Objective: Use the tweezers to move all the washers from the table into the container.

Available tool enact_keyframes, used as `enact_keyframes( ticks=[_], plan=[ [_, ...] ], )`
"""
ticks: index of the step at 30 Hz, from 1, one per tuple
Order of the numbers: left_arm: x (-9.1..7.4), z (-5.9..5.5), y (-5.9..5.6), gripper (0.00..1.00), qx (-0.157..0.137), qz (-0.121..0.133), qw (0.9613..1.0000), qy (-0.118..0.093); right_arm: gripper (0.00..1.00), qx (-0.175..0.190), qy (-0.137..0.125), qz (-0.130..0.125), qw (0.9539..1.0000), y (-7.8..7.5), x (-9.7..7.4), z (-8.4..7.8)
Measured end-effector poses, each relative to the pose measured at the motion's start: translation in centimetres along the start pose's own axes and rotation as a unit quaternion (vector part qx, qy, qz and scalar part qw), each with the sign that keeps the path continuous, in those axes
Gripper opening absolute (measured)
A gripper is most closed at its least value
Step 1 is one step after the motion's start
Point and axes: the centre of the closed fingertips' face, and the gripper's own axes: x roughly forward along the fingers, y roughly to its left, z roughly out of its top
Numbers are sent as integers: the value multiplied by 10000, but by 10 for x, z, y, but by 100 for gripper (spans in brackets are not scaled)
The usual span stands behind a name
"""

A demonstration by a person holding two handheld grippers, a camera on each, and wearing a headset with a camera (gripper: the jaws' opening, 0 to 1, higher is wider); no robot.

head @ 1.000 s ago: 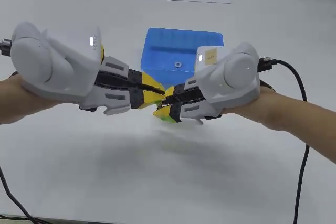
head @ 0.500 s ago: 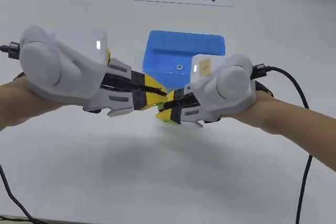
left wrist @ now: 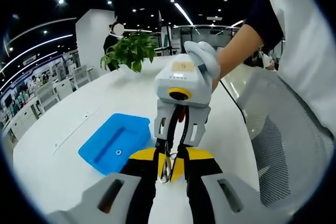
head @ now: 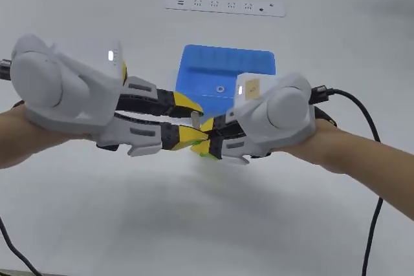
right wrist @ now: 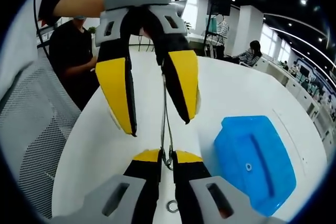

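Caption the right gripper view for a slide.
Right gripper holds tweezers between left gripper's open jaws; one washer on table, second washer in container.

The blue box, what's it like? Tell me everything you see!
The blue container is a shallow rectangular tray with rounded corners, plastic by its look. It sits flat and open-topped on the white table. One small metal washer lies on its floor. Nothing else touches it.

**Operator:** Tweezers status?
**Technician:** The thin metal tweezers (right wrist: pixel 166 119) are clamped at one end in the right gripper (right wrist: pixel 167 162), arms close together.
**Operator:** Washers?
**Technician:** The first washer (right wrist: pixel 248 167) lies flat inside the blue rectangular container (right wrist: pixel 265 140). The second washer (right wrist: pixel 172 206) lies on the table (right wrist: pixel 100 150), outside it.
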Motion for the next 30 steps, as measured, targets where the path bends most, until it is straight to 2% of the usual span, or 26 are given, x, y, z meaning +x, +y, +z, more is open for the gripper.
enact_keyframes(
  ticks=[2, 4, 6, 8, 10, 13, 17, 21, 24, 26, 27, 30],
  plan=[
    [-4, 2, 1, 30, -158, 189, 9996, -114, 9, 9, -16, -13, 10000, 1, -4, 3],
    [-8, 5, -3, 37, -392, 285, 9984, -286, 9, -31, -21, -12, 10000, 2, -9, 6],
    [-13, 2, -5, 45, -490, 421, 9973, -341, 9, -82, -30, -18, 10000, 1, -16, 9],
    [-16, -2, -8, 50, -551, 504, 9966, -335, 9, -110, -23, -45, 9999, -2, -23, 11],
    [-20, -7, -13, 53, -568, 535, 9964, -322, 9, 119, -206, -113, 9997, -6, -30, 18],
    [-27, -15, -17, 58, -586, 650, 9959, -243, 9, 213, -347, -255, 9988, -13, -44, 26],
    [-35, -13, -15, 72, -675, 932, 9926, -388, 9, 259, -475, -361, 9979, -18, -57, 37],
    [-38, -13, -17, 83, -787, 1072, 9899, -486, 9, 224, -540, -466, 9972, -24, -67, 46],
    [-39, -14, -14, 99, -929, 1249, 9865, -510, 9, 249, -611, -568, 9962, -33, -74, 53],
    [-41, -14, -14, 100, -1015, 1284, 9850, -554, 9, 252, -632, -597, 9959, -38, -76, 55],
    [-43, -14, -15, 100, -996, 1267, 9854, -556, 9, 225, -618, -611, 9960, -40, -77, 55],
    [-46, -14, -16, 100, -996, 1287, 9850, -576, 9, 209, -611, -661, 9957, -56, -80, 55]
  ],
)
